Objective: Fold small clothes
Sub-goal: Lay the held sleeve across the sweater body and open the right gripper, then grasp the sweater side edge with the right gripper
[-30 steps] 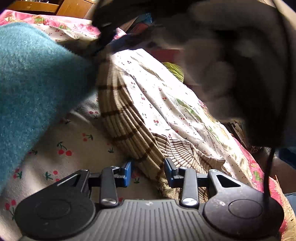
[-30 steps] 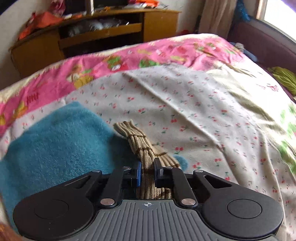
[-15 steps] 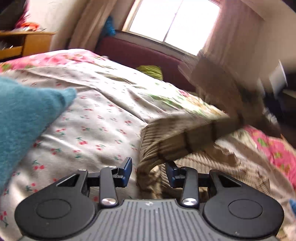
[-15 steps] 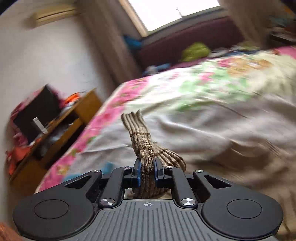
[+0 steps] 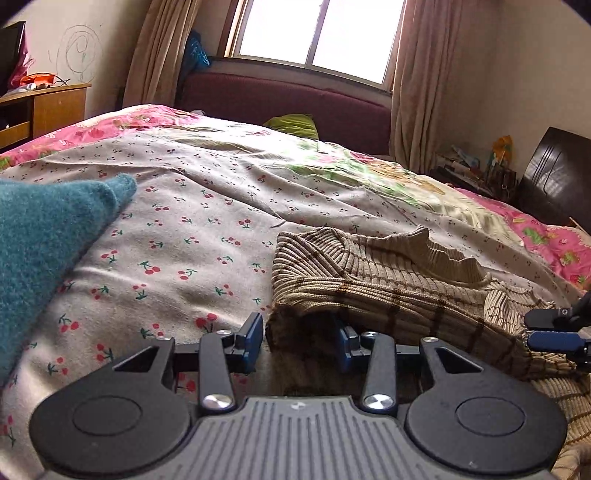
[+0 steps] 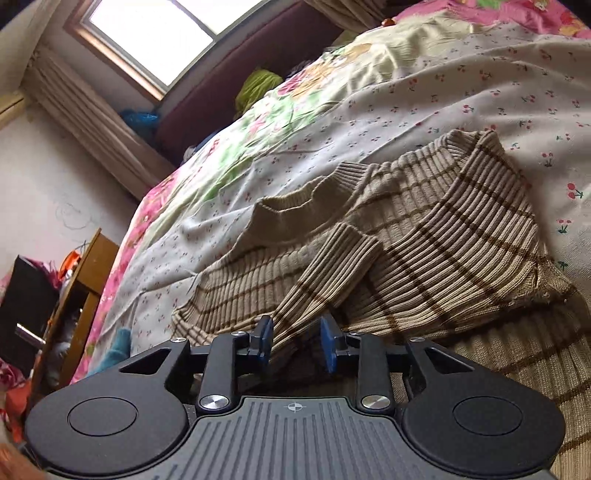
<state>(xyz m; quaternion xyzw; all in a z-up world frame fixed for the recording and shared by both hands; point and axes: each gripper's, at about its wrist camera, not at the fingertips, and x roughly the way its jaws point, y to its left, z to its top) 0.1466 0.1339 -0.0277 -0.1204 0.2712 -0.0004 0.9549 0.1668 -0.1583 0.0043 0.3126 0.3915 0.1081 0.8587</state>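
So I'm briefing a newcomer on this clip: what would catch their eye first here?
The tan striped sweater lying on the cherry-print bedsheet, a sleeve folded across its front. Both grippers are open at its near edge: the left gripper by a folded corner, the right gripper astride the sleeve. Then the teal blanket at the left and the bright window behind the bed.

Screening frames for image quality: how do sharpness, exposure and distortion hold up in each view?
Left wrist view: sharp, no motion blur; the window is blown out white, and fisheye bending curves the curtains. Right wrist view: also sharp but strongly tilted; its window is overexposed too, while the striped sweater is evenly lit with clear rib detail; shadow sits under the cloth by the right hand-held gripper.
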